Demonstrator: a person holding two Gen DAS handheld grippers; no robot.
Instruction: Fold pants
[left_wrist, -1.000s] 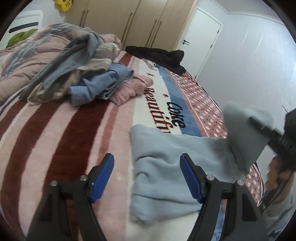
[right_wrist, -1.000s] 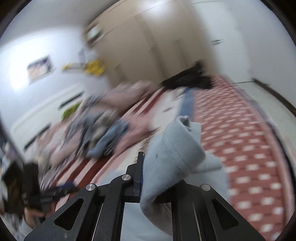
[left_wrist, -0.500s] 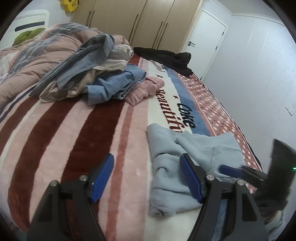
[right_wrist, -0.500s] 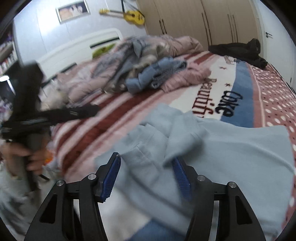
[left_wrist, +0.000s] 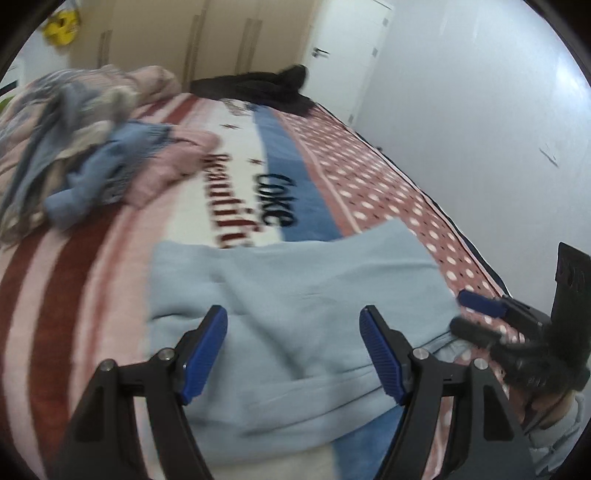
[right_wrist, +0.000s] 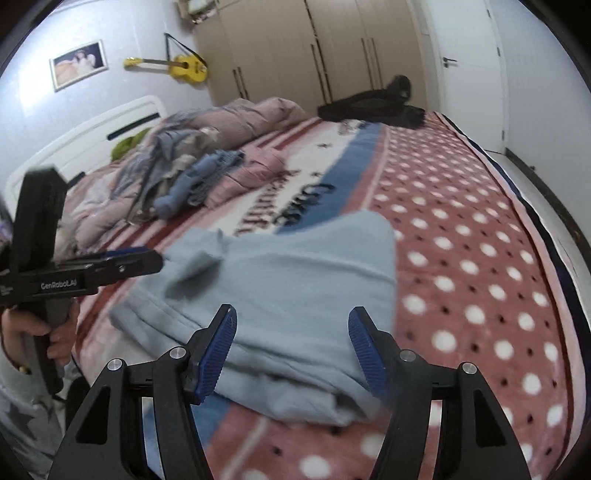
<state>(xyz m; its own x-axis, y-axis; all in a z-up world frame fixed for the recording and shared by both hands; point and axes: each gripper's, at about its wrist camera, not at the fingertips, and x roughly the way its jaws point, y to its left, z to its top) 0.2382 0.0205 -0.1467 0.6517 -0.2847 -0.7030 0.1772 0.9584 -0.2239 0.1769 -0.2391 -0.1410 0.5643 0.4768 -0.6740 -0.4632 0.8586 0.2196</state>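
Light blue pants (left_wrist: 295, 291) lie folded in layers on the bed near its front edge; they also show in the right wrist view (right_wrist: 295, 295). My left gripper (left_wrist: 293, 354) is open and empty, hovering just above the pants' near part. My right gripper (right_wrist: 291, 347) is open and empty over the pants' near right edge. In the left wrist view the right gripper (left_wrist: 476, 314) sits at the pants' right end. In the right wrist view the left gripper (right_wrist: 140, 260) sits at the pants' left end.
The bed has a striped and dotted blanket (right_wrist: 480, 258). A pile of clothes (left_wrist: 92, 162) and a pink quilt (right_wrist: 251, 118) lie at the far left. A black garment (left_wrist: 266, 88) lies at the bed's far end. Wardrobe and door stand behind.
My right gripper let go of the pants' end, laying it over onto the pants, and opened. Both grippers have moved in over the folded pants.
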